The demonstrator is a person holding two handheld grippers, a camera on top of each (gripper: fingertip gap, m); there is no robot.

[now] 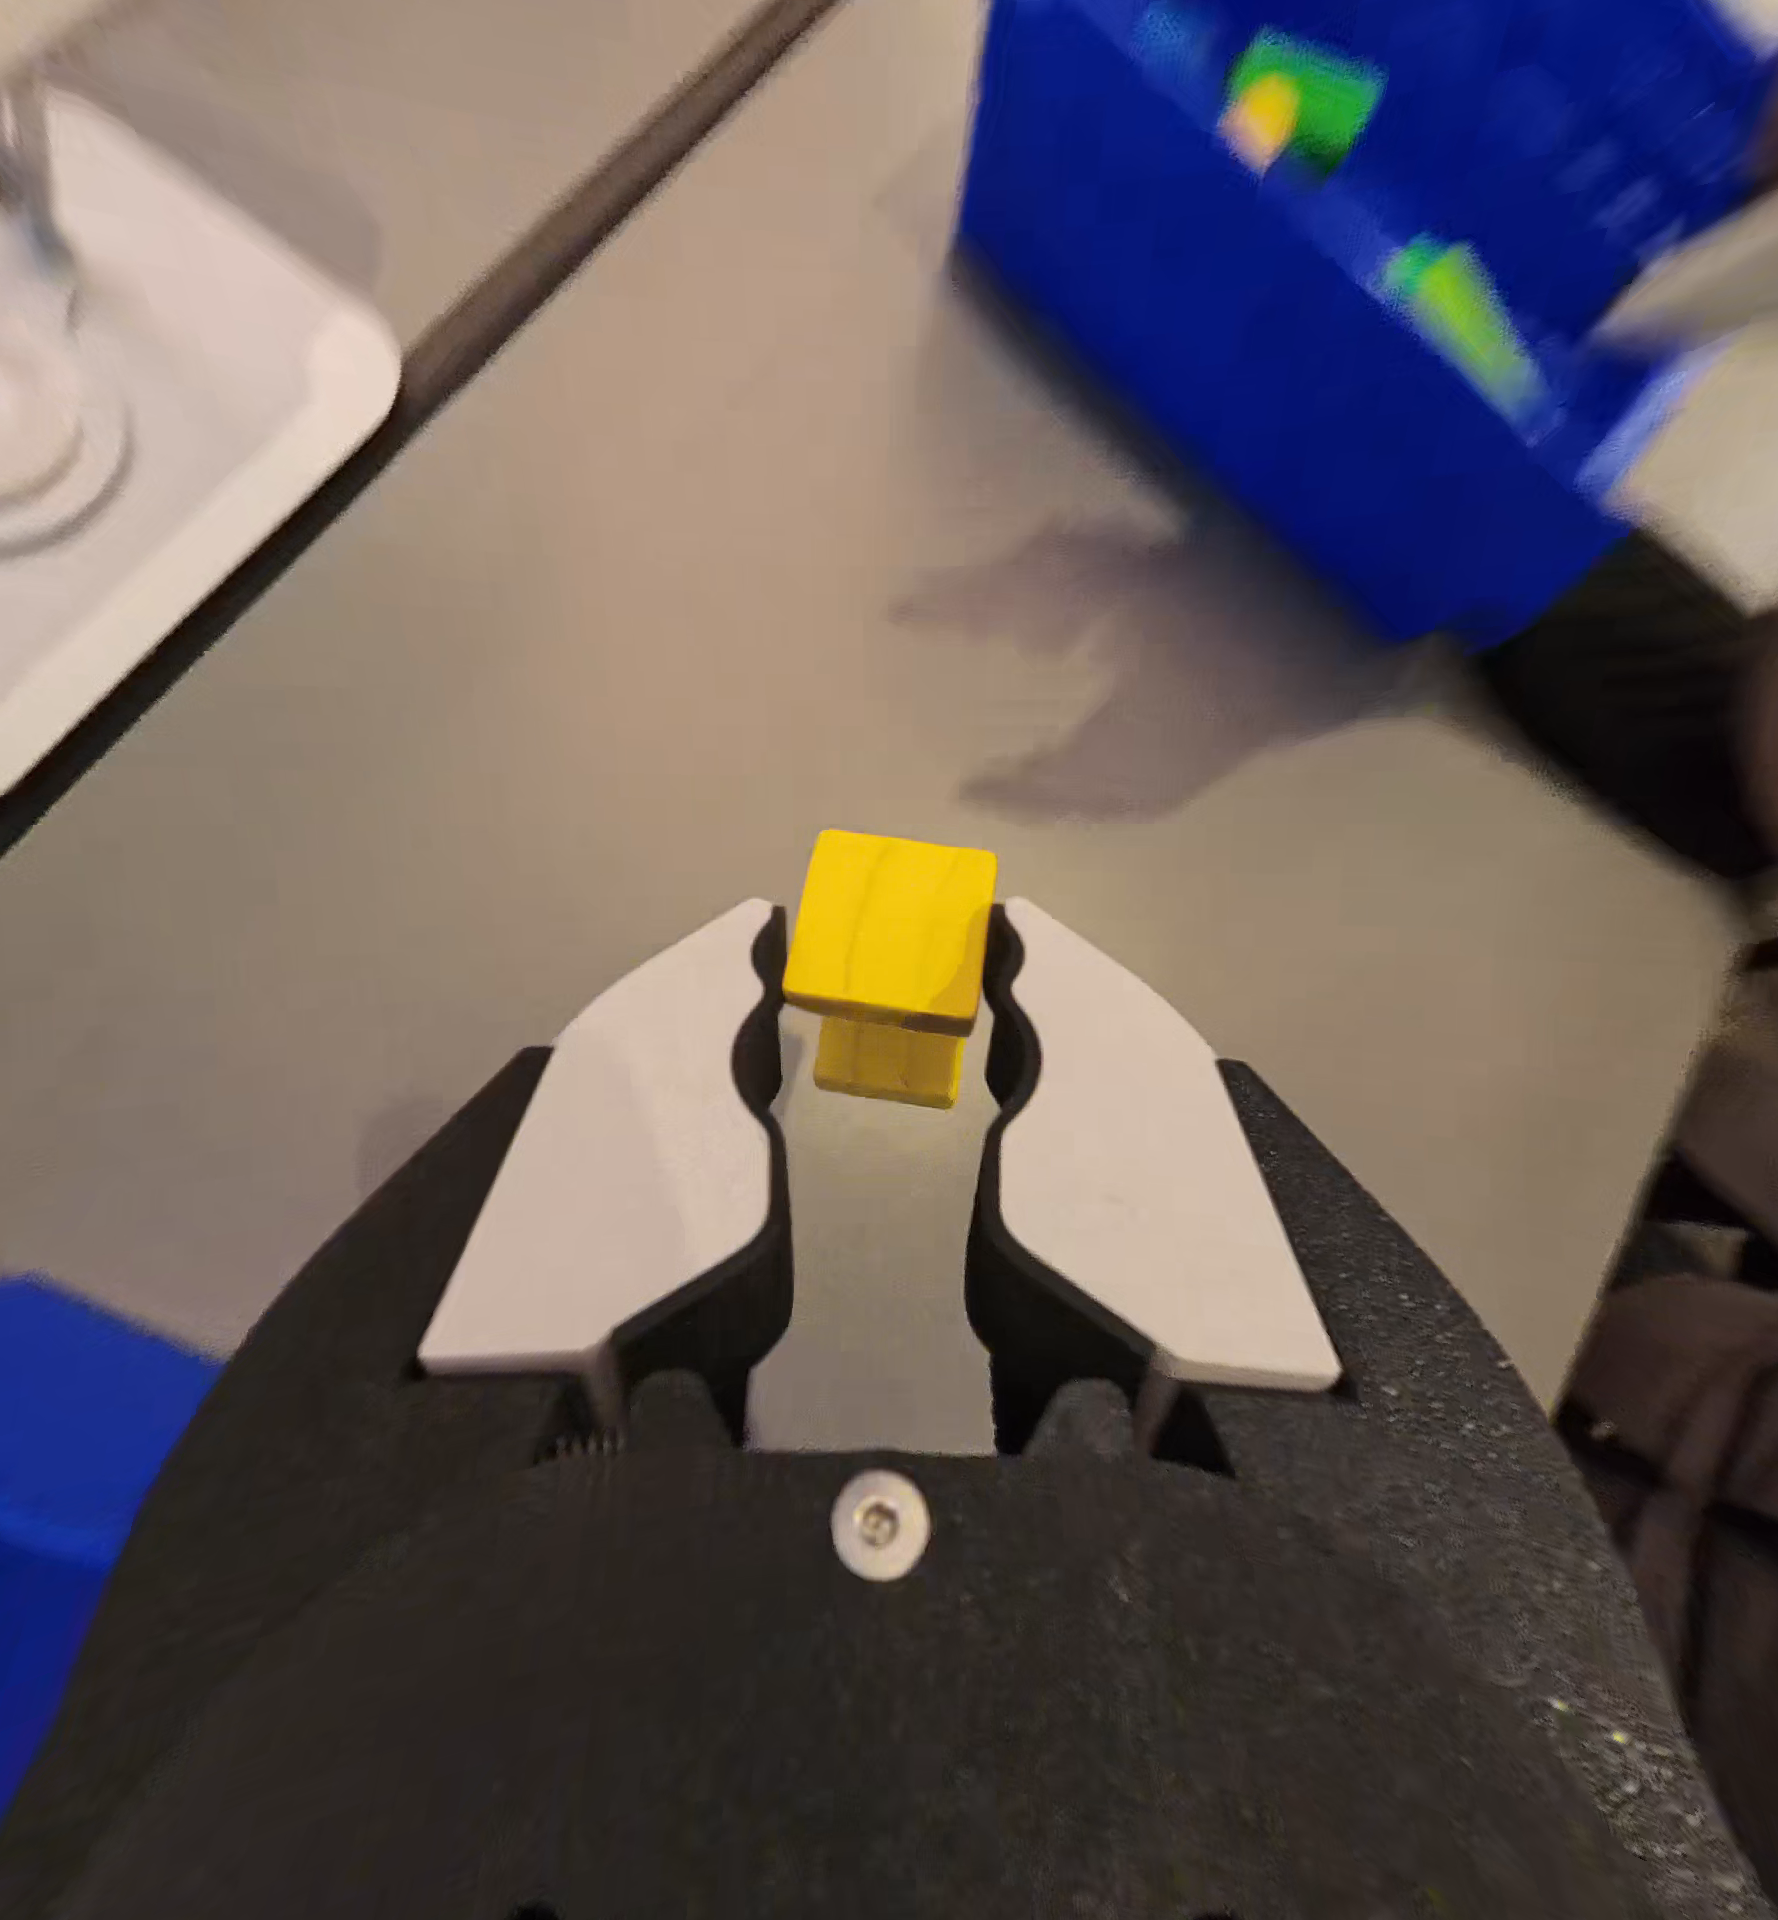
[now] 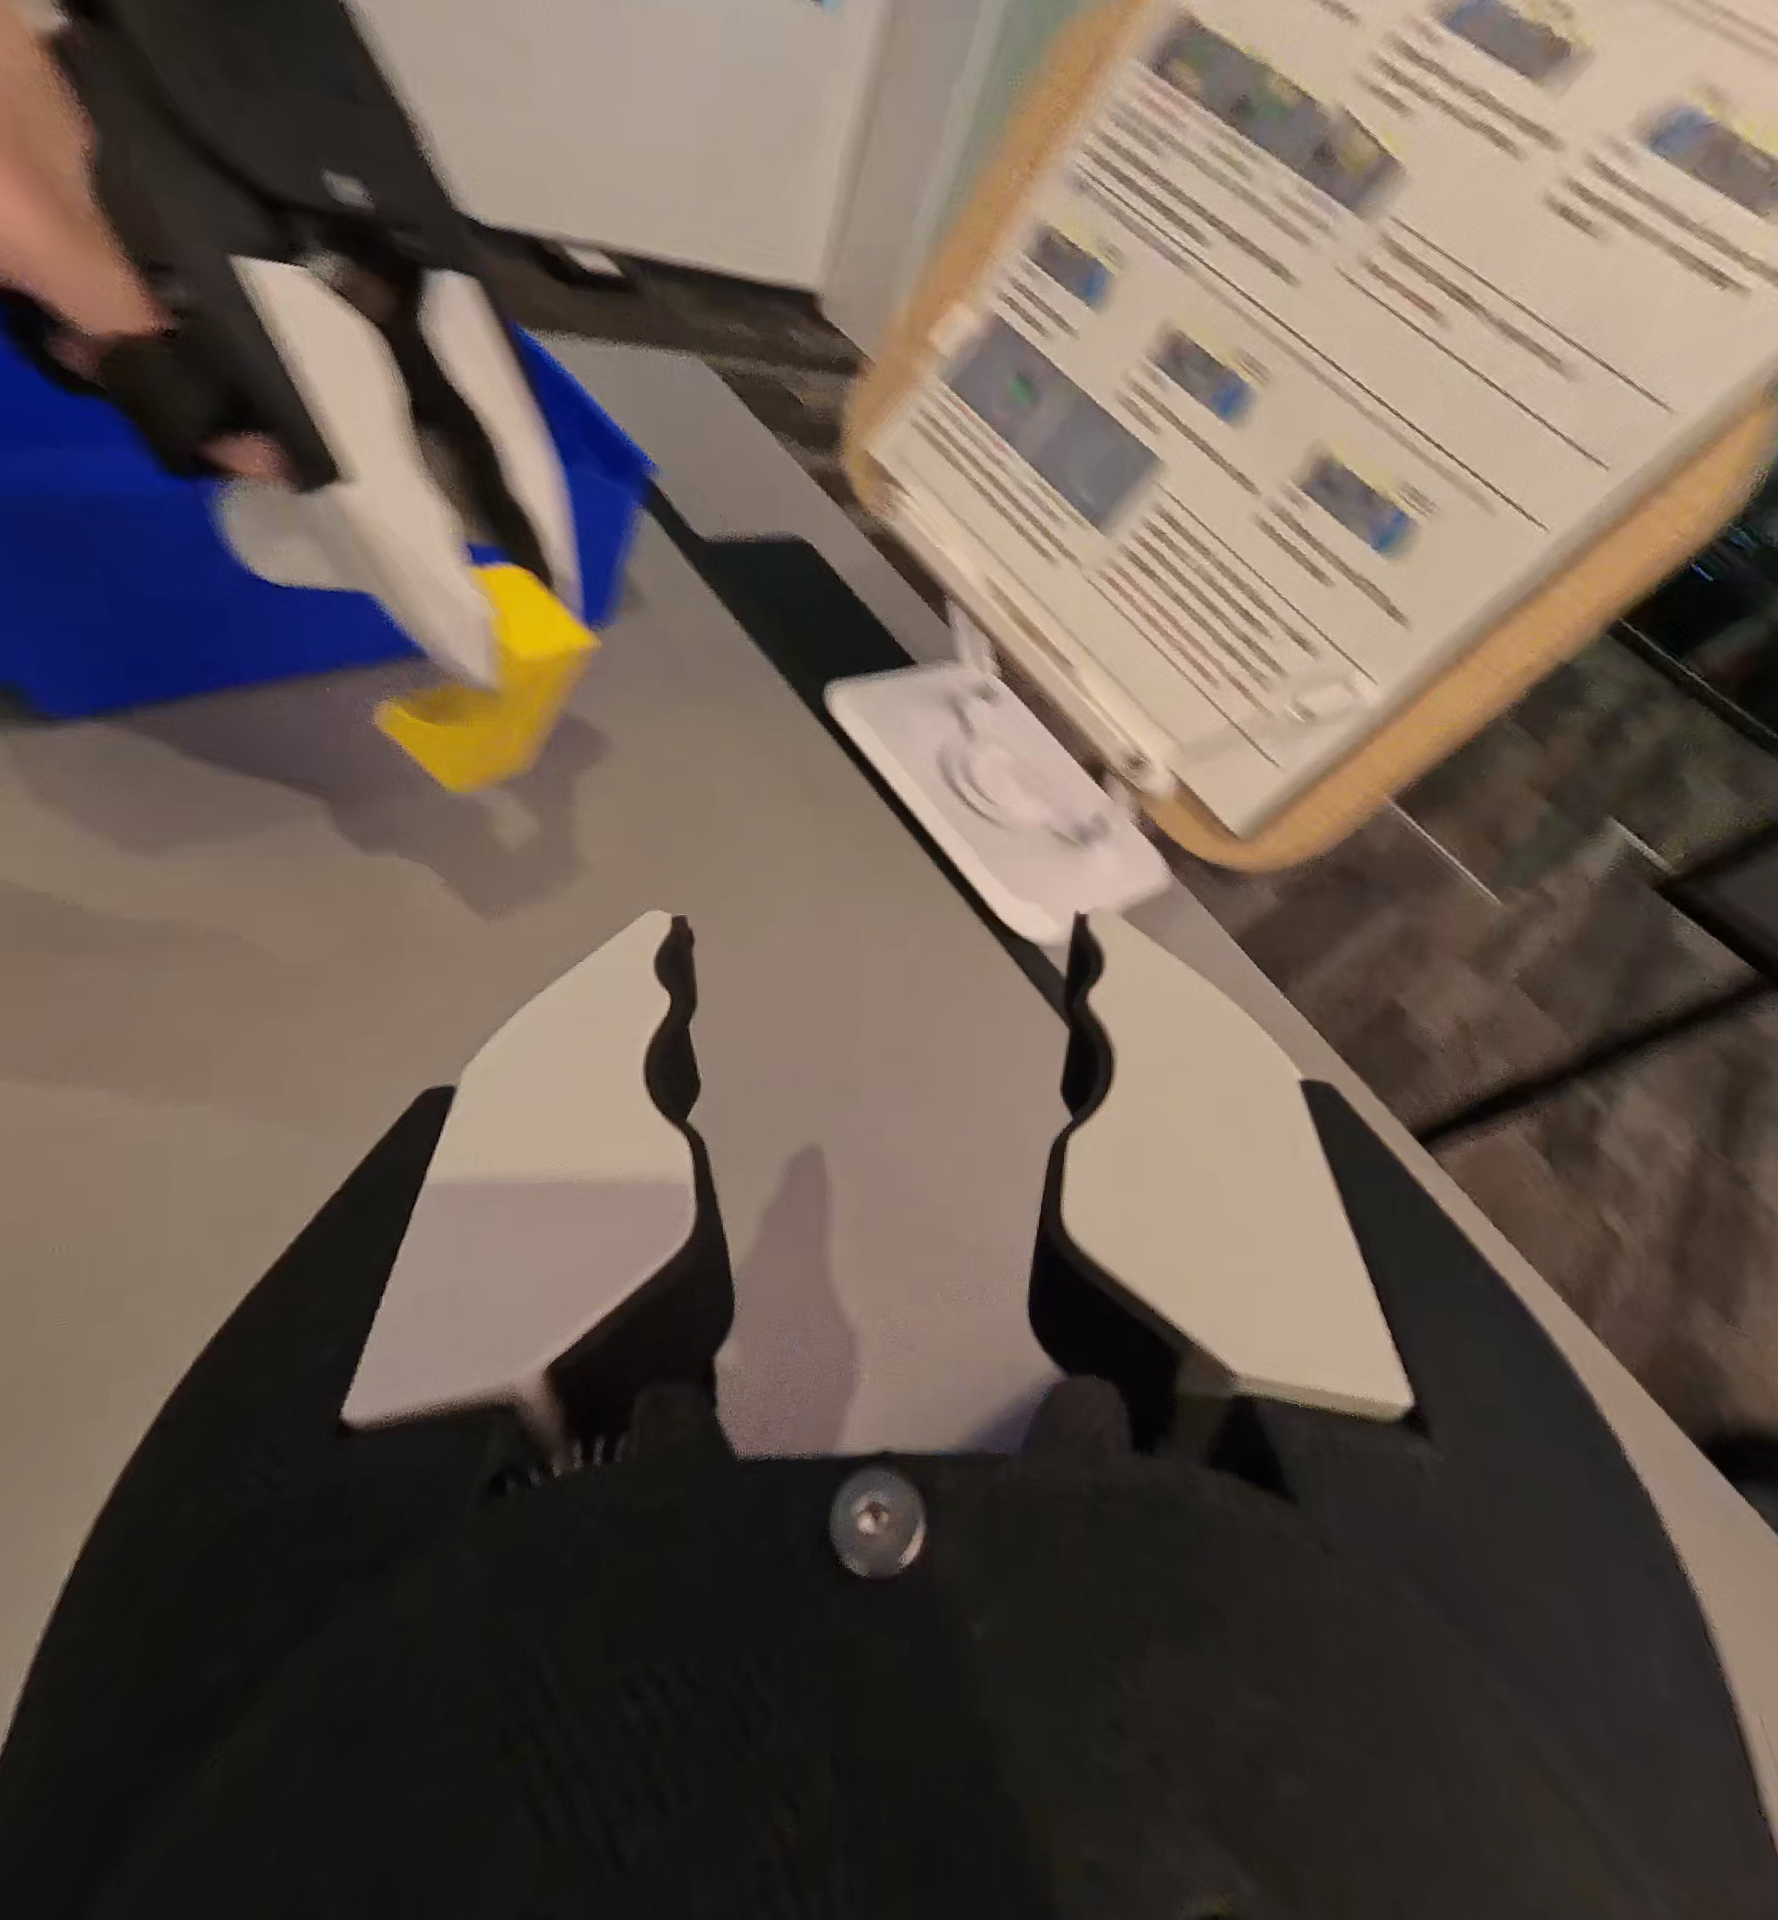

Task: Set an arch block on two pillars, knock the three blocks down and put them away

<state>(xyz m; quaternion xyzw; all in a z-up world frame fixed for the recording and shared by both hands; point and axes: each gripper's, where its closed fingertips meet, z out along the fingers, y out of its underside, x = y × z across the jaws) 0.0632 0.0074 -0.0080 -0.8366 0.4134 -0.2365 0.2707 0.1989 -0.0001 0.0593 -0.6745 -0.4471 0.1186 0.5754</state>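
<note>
My left gripper [image 1: 887,920] is shut on a yellow arch block [image 1: 885,935], pinching it at the fingertips above the grey table [image 1: 552,831]. In the right wrist view the left gripper [image 2: 523,623] holds the yellow arch block [image 2: 495,717] tilted, its low end close to the table, just in front of a blue bin [image 2: 64,582]. My right gripper [image 2: 874,935] is open and empty over the bare table. A blurred blue bin [image 1: 1228,312] at the upper right of the left wrist view holds green and yellow blocks [image 1: 1311,104].
A second blue bin corner [image 1: 12,1455] shows at the lower left. A clipboard with printed sheets [image 2: 1332,364] stands on a white base [image 2: 1010,810] at the table's far edge; that base also shows in the left wrist view [image 1: 137,436]. Dark floor lies beyond the edge.
</note>
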